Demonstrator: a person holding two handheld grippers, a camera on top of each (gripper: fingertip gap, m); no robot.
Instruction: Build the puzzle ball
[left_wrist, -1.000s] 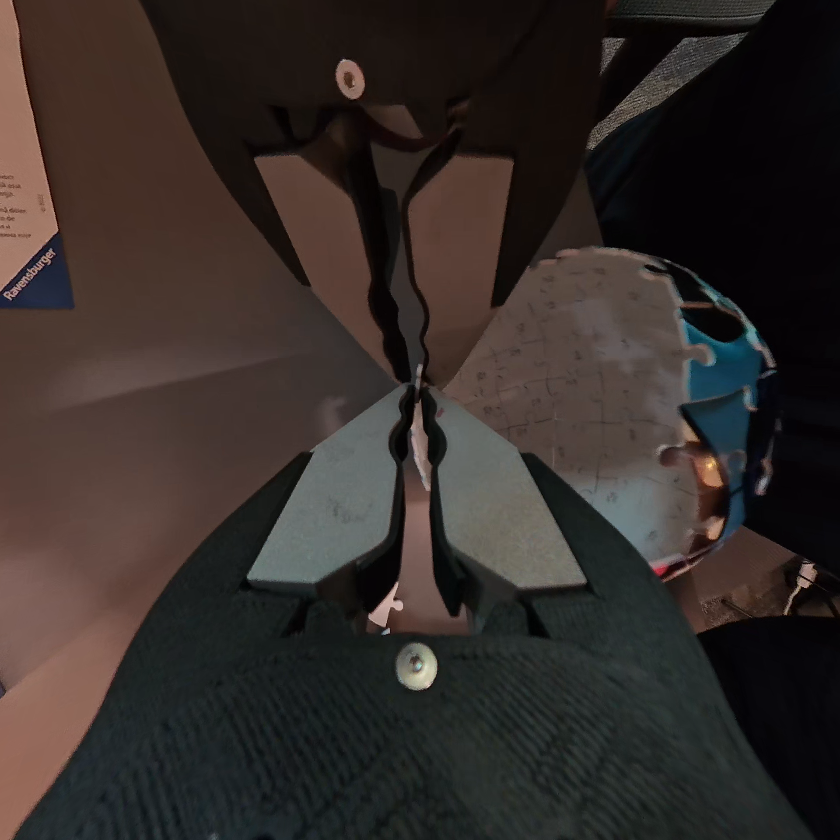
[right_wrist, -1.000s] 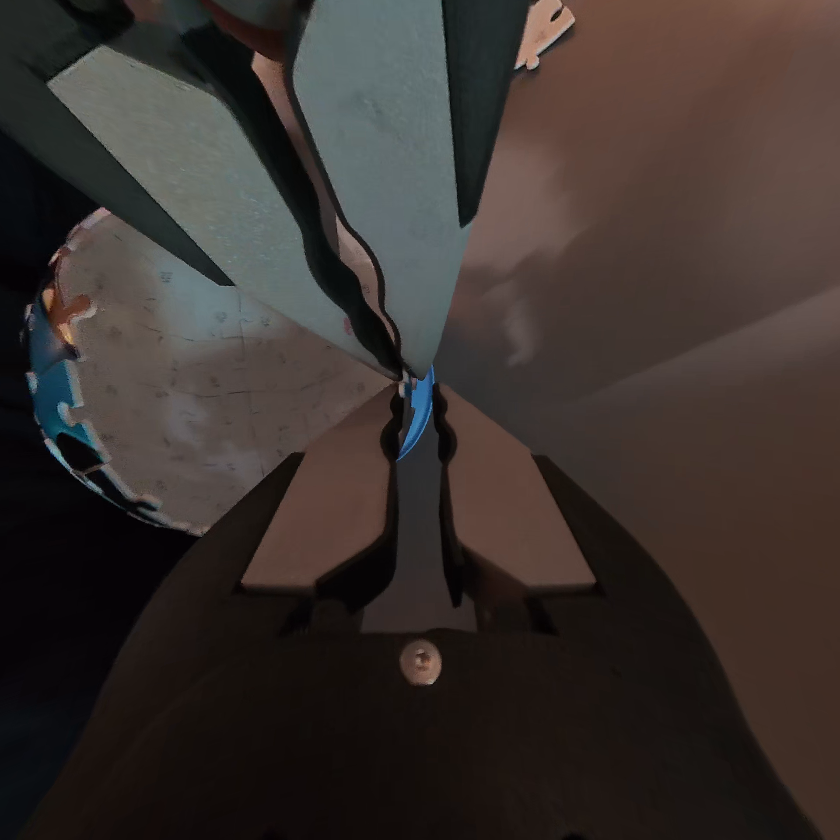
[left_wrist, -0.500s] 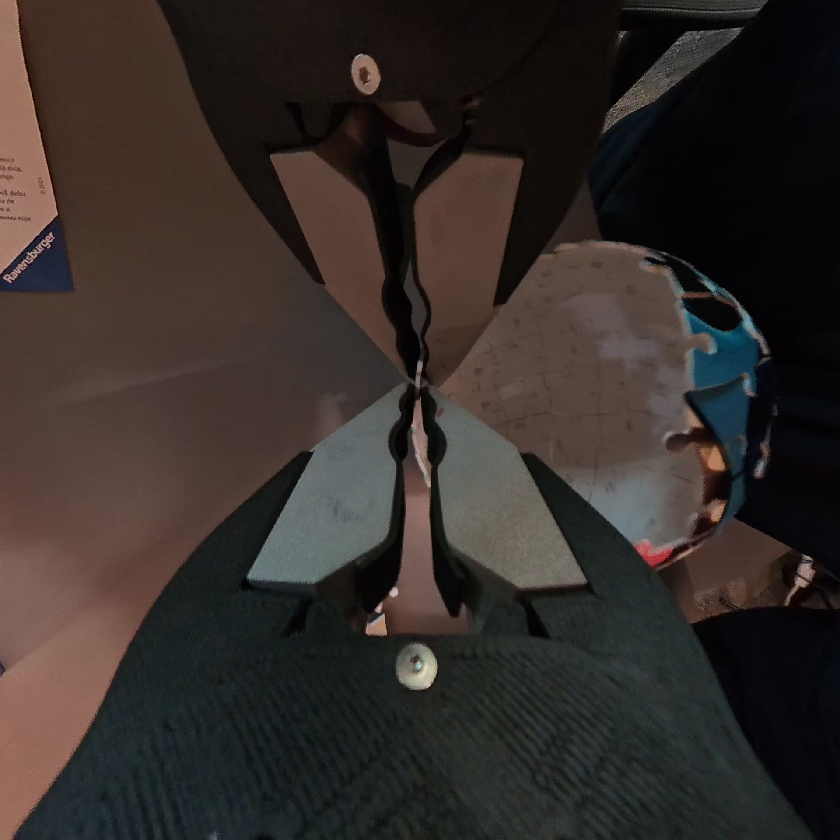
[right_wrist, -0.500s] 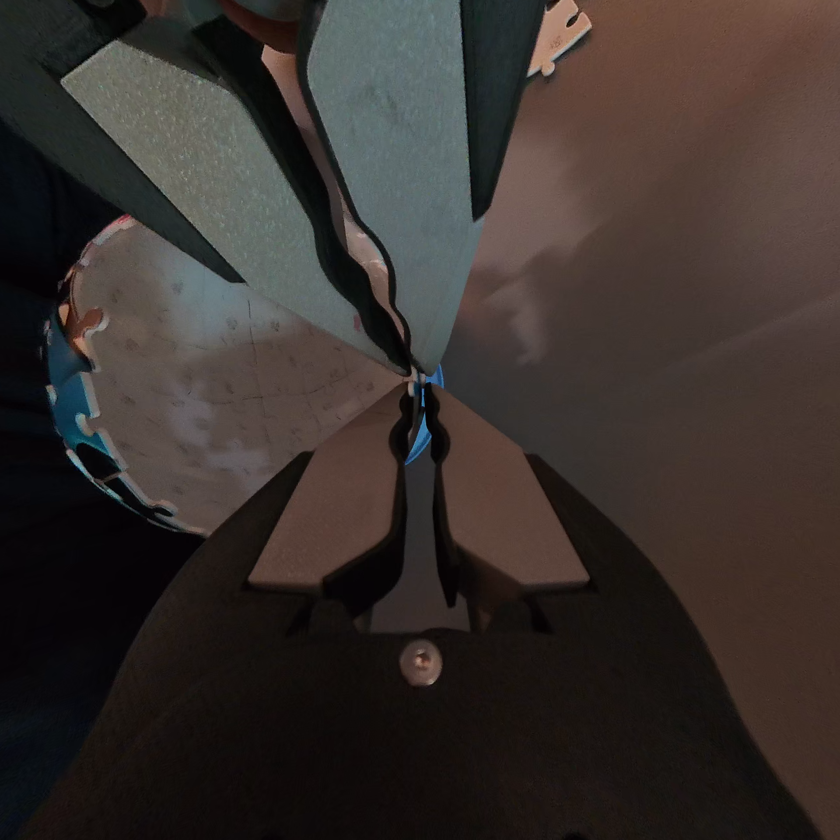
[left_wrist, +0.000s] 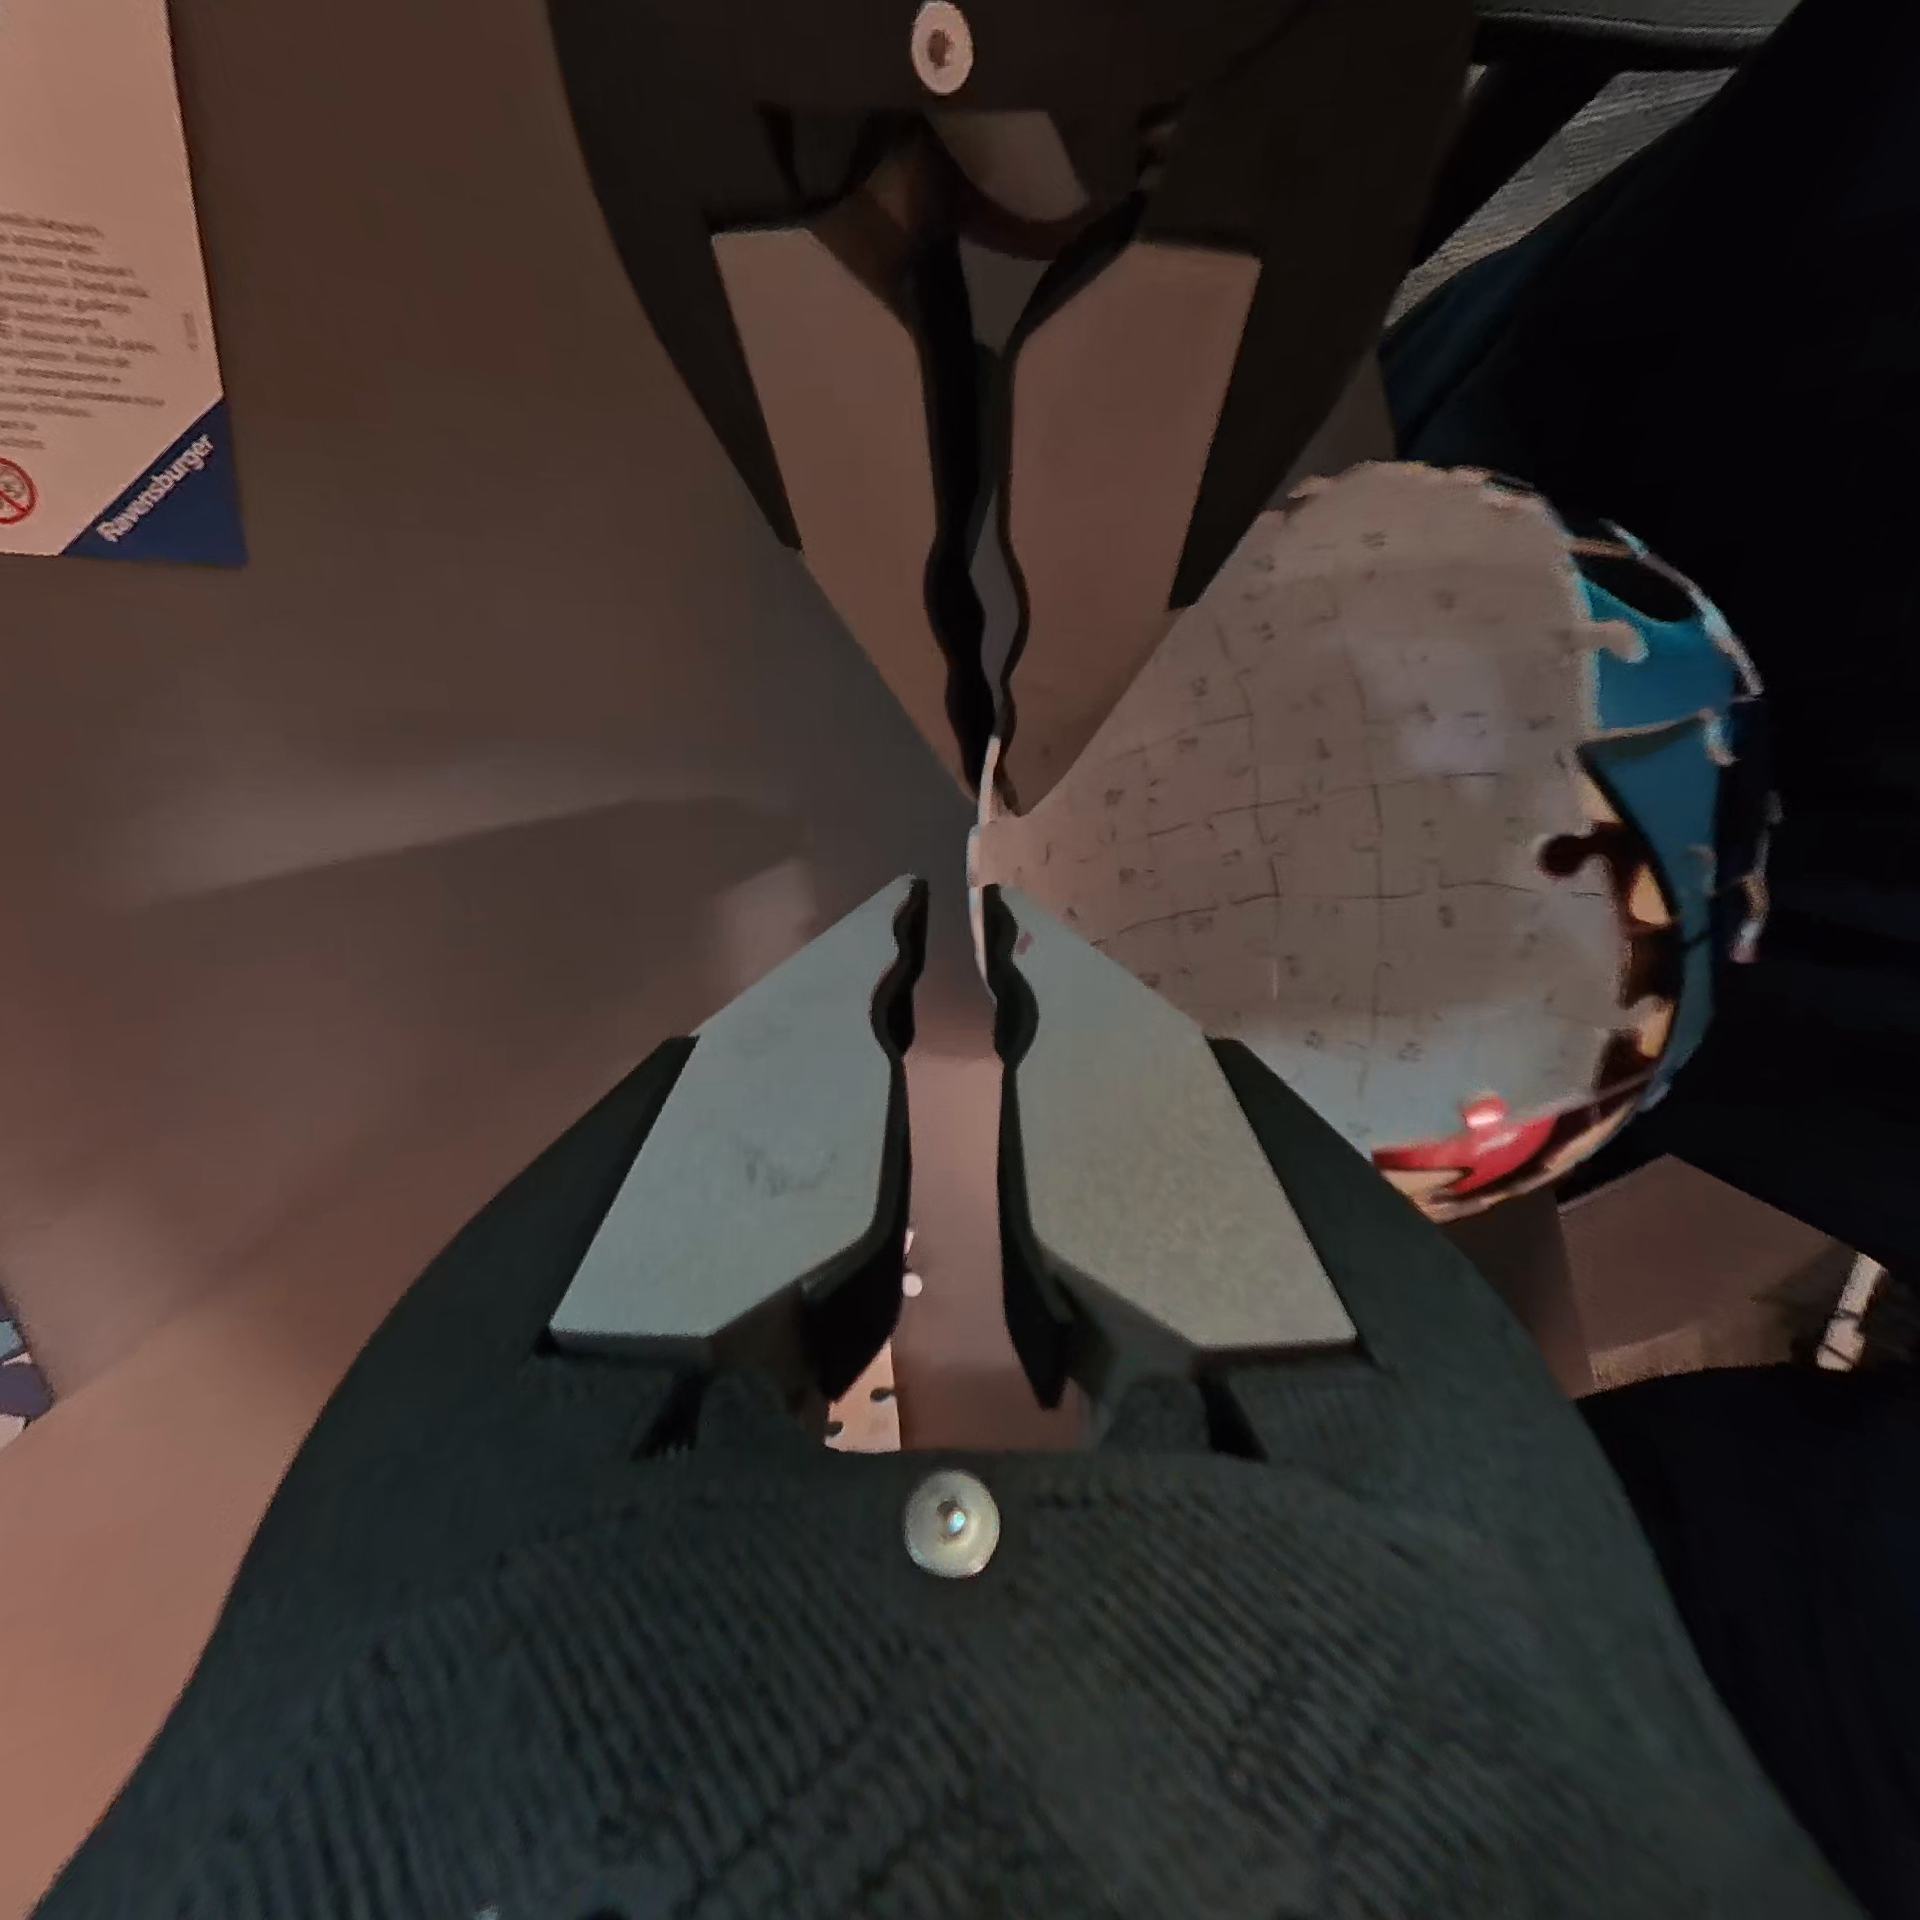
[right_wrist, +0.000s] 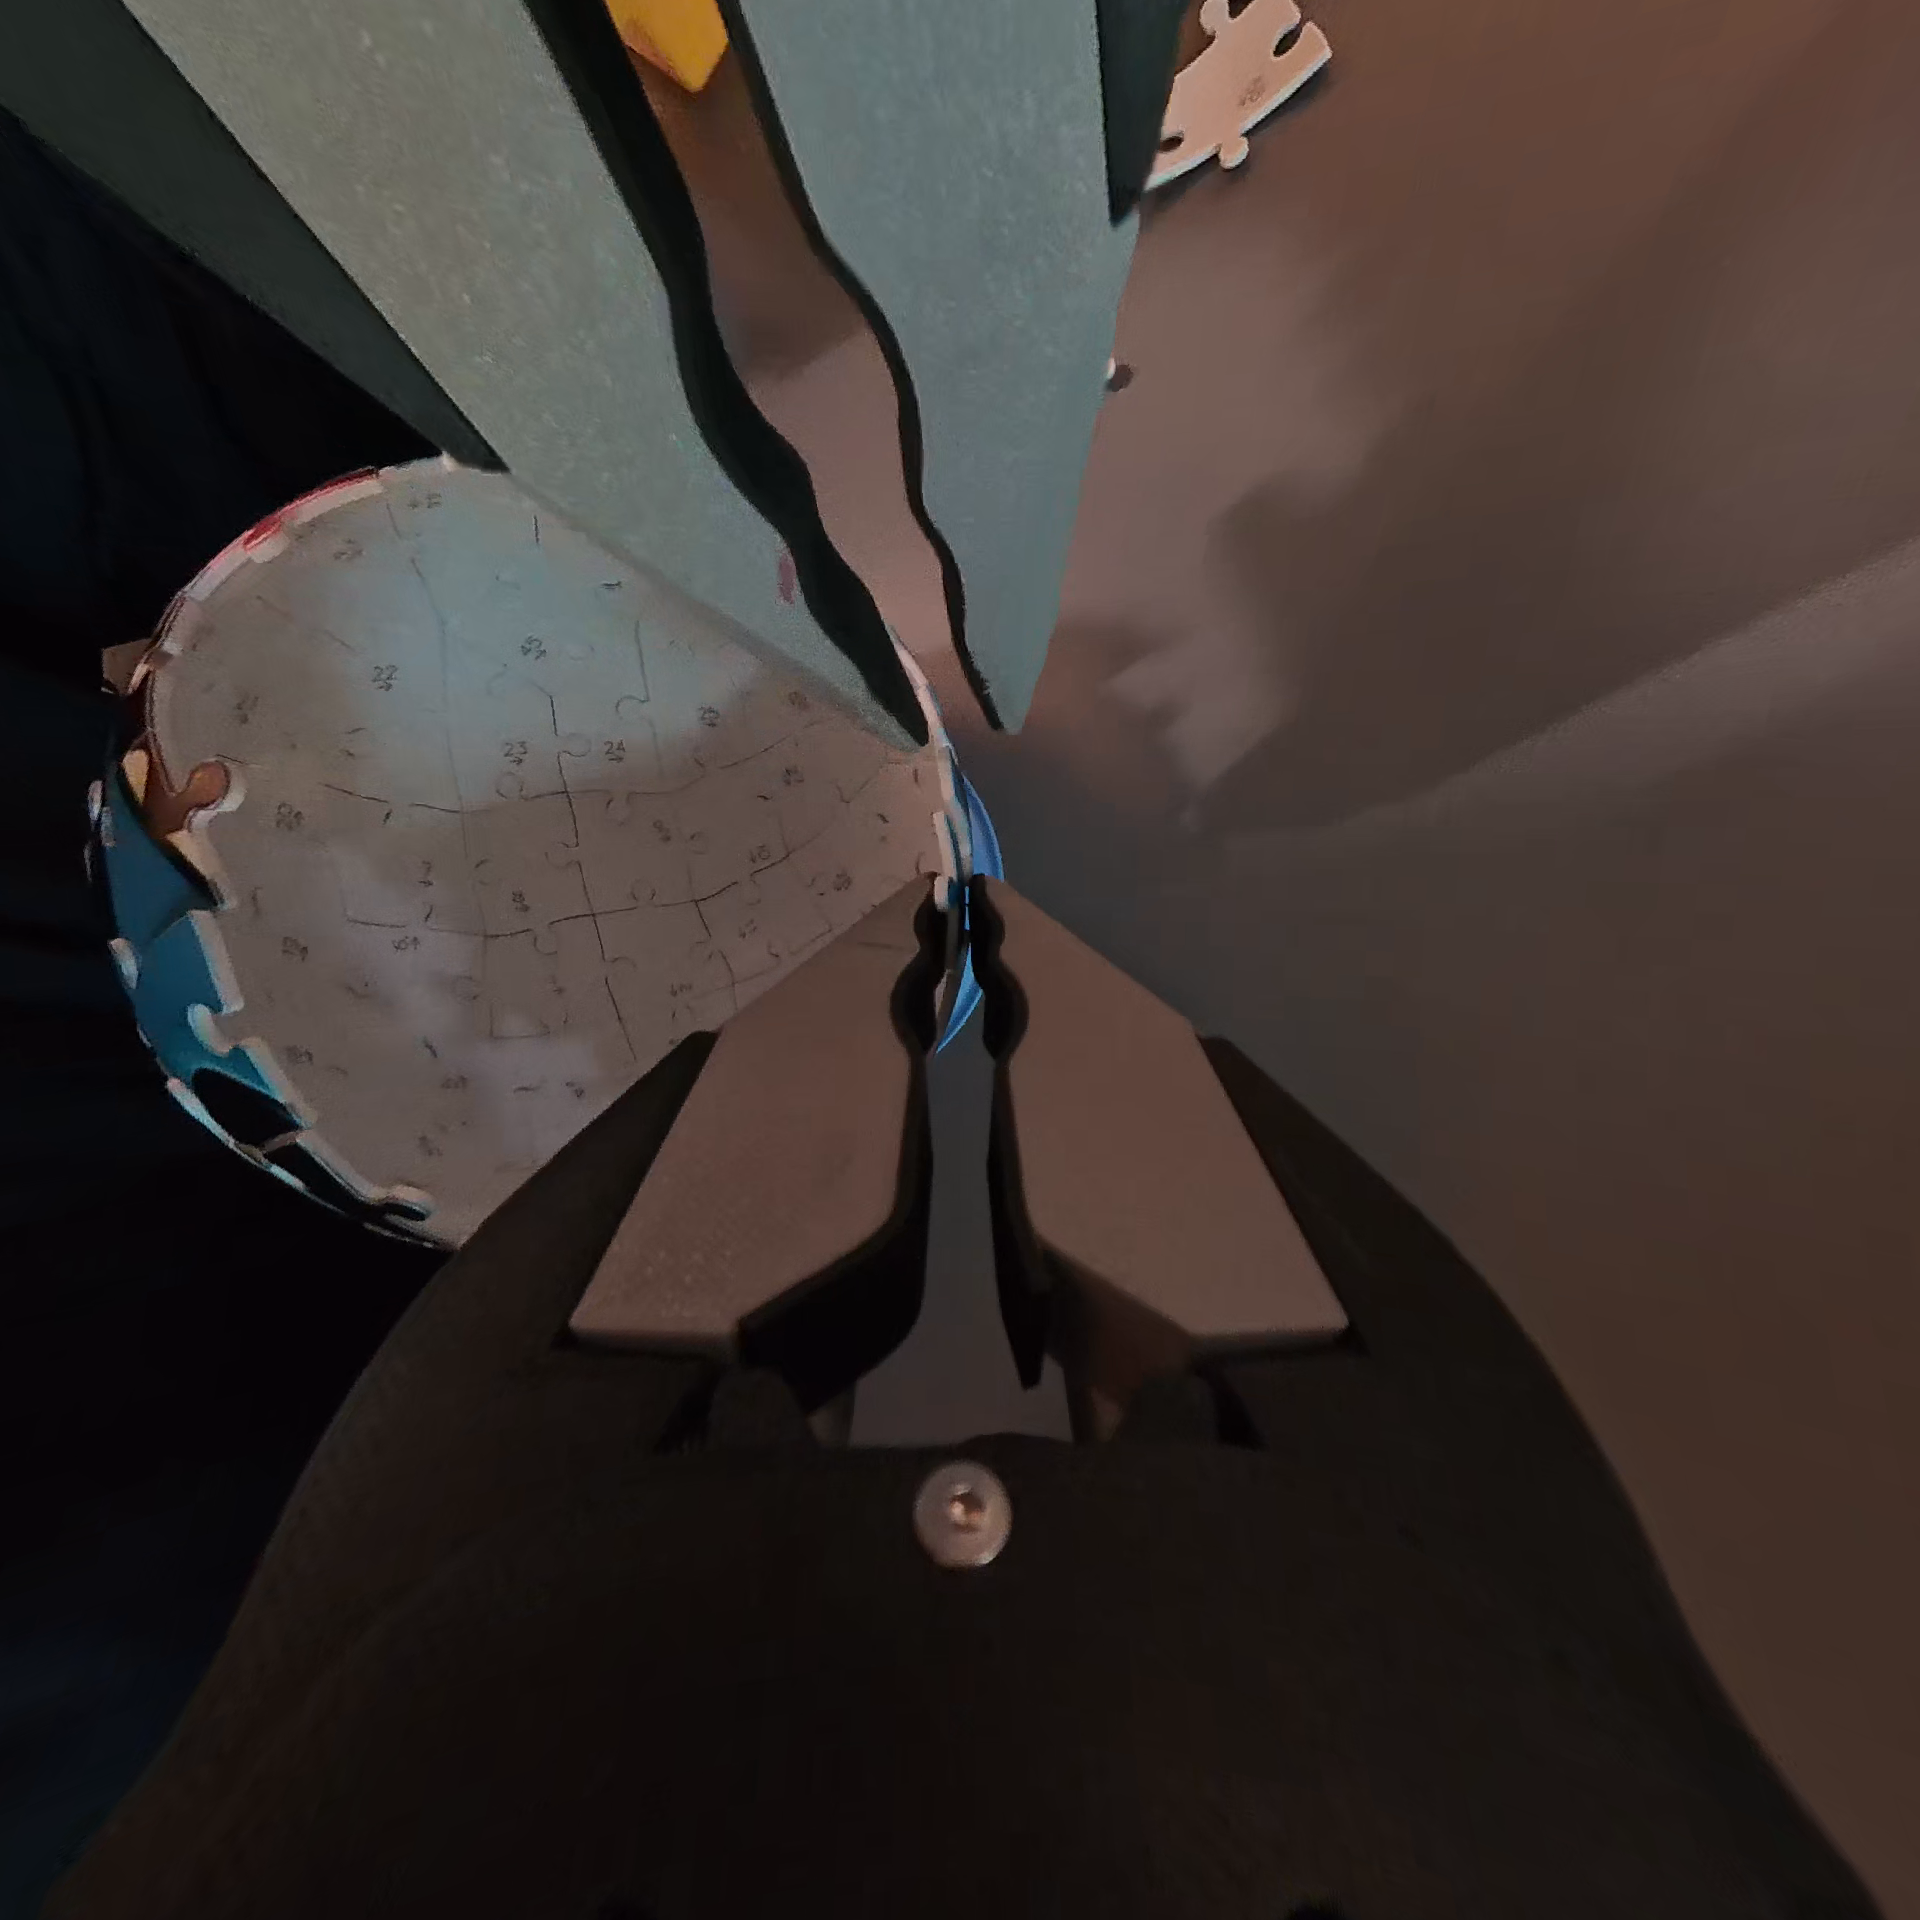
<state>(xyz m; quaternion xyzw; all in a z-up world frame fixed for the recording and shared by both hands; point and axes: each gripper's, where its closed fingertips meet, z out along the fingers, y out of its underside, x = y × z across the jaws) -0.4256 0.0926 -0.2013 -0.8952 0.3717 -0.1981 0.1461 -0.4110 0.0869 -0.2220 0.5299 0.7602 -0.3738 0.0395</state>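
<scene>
1. you're gripping the puzzle ball (right_wrist: 499, 862) shell's rim w/ right gripper (right_wrist: 961, 914), held above the table (right_wrist: 1558, 935)
2. left gripper (left_wrist: 951, 904) is sitting unclenched at that rim
3. shell approx half built, pieces missing, loose piece (right_wrist: 1242, 94) waiting

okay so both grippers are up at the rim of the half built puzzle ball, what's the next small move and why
Probably draw the left gripper back a little from the puzzle ball. Its jaws stand apart with the rim edge between them, unclamped, while the right gripper is shut on that rim and carries the shell. Backing off should clear the way to fetch a loose piece from the table.
</scene>
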